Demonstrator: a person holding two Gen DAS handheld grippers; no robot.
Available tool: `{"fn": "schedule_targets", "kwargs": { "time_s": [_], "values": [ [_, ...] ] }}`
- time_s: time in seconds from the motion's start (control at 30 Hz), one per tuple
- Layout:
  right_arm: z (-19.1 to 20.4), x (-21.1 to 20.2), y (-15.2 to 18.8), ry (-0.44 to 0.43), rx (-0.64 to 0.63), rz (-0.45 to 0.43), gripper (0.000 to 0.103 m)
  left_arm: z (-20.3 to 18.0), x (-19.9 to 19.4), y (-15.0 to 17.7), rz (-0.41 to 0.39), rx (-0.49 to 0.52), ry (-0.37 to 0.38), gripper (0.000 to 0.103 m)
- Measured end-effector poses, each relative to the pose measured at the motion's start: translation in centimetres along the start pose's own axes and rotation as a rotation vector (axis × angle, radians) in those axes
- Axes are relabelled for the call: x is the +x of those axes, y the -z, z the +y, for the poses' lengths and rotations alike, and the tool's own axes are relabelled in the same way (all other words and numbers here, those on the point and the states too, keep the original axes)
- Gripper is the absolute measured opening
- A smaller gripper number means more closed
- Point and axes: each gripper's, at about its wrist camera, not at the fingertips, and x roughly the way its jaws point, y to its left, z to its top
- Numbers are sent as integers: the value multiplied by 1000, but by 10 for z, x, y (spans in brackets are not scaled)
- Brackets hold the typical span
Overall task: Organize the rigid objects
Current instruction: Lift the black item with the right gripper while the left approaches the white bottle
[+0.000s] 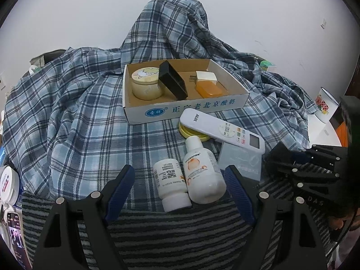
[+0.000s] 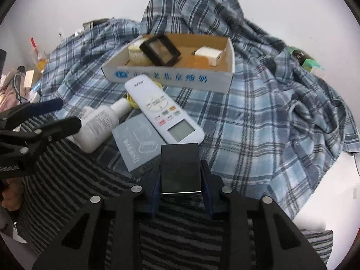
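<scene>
A cardboard tray [image 1: 186, 110] [image 2: 171, 79] on a plaid cloth holds a cream jar [image 1: 146, 83], a black box [image 1: 173, 79], a white plug [image 1: 205, 76] and an orange soap [image 1: 208, 88]. In front lie a white remote [image 1: 221, 130] [image 2: 162, 110], a yellow lid [image 1: 191, 133], two white bottles [image 1: 171, 184] [image 1: 203, 173] and a grey card [image 1: 241, 159] [image 2: 137, 144]. My left gripper [image 1: 180, 177] is open, its fingers either side of the two bottles. My right gripper [image 2: 181, 175] is shut on a black box [image 2: 180, 168] just before the remote.
A striped cloth [image 1: 180, 229] lies under both grippers. A flowered mug [image 1: 324, 105] stands at the right on white table. A white tub [image 1: 9, 184] and a phone [image 1: 14, 229] lie at the left. Clutter sits at the far left [image 2: 29, 76].
</scene>
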Motion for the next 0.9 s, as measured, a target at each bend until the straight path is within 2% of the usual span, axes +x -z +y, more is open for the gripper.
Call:
{"fn": "schedule_targets", "kwargs": {
  "time_s": [0.27,0.5,0.67,0.8,0.87,0.9],
  "values": [
    [-26,-37,9,52,141,-125,30,-11,-4,-2,4,9,32,84],
    [-49,-46,16,108,208,-132,30,-18,3,-4,14,17,41,84],
    [-53,-42,16,105,215,-120,30,-21,11,-6,24,22,42,83],
    [-50,-41,10,99,199,-125,30,-22,21,-7,49,16,45,70],
    [-48,-40,9,99,190,-129,30,-21,24,-8,56,12,43,59],
    [-46,-40,8,99,187,-132,30,-21,25,-8,52,14,26,45]
  ]
}}
